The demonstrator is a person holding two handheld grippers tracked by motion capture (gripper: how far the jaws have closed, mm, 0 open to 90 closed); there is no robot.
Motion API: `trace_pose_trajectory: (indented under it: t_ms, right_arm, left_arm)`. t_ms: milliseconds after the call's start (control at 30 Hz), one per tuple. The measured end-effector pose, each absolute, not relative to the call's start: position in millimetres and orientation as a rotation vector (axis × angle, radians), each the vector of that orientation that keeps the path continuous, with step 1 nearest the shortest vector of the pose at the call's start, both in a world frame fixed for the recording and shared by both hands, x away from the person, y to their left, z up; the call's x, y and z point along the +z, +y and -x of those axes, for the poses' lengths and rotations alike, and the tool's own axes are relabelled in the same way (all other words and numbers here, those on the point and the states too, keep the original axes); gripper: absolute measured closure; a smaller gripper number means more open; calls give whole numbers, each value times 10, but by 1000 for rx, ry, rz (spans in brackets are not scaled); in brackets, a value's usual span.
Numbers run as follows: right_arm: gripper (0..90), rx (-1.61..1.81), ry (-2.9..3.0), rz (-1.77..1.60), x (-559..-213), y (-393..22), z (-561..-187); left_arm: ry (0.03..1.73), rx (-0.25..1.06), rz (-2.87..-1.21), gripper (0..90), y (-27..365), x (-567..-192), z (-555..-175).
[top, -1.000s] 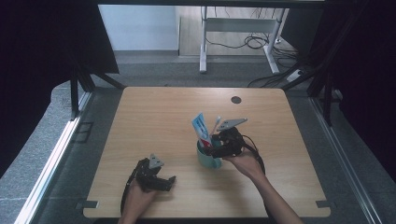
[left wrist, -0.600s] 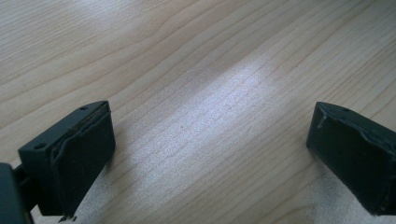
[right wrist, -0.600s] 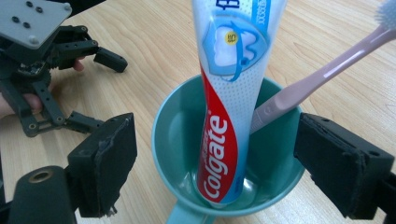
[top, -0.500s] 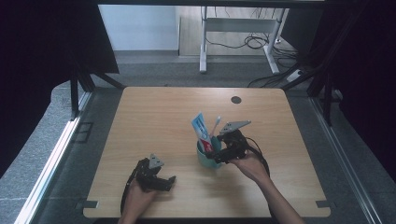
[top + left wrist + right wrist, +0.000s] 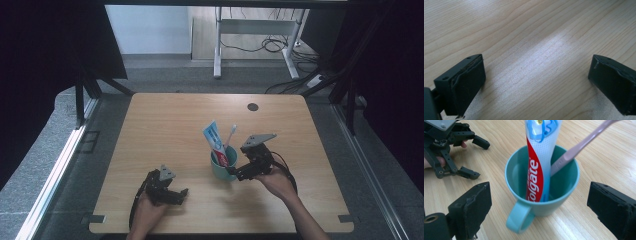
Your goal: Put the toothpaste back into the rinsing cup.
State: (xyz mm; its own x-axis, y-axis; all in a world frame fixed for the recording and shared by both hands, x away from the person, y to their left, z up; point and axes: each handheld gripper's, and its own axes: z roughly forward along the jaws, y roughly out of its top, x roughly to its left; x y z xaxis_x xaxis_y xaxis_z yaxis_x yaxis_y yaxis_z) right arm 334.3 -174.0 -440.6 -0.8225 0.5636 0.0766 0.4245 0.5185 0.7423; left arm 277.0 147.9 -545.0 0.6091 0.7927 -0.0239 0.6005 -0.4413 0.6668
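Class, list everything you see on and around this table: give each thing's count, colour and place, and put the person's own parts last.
table: one, light wood, centre of the high view
mug: one, teal, on the table right of centre, handle toward the right claw's camera
toothpaste tube: one, white, red and blue, standing in the mug
toothbrush: one, pale pink, leaning in the mug
round cap: one, dark, far right part of the tabletop
desk frame: one, white, on the floor beyond the table
cables: several, black, on the floor by that frame
left claw: one, black, near edge left, open, above bare wood
right claw: one, black, open, beside the mug
hands: two, holding the claws
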Motion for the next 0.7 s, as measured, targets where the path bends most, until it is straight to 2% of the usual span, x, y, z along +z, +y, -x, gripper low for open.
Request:
trace_pose_trajectory:
  t_ms: [700]
  right_arm:
    - [48, 1124, 2467, -947, -4467, -2331, -3201]
  left_arm:
    - [1090, 388, -2191, 11, 1480, -5451, -2771]
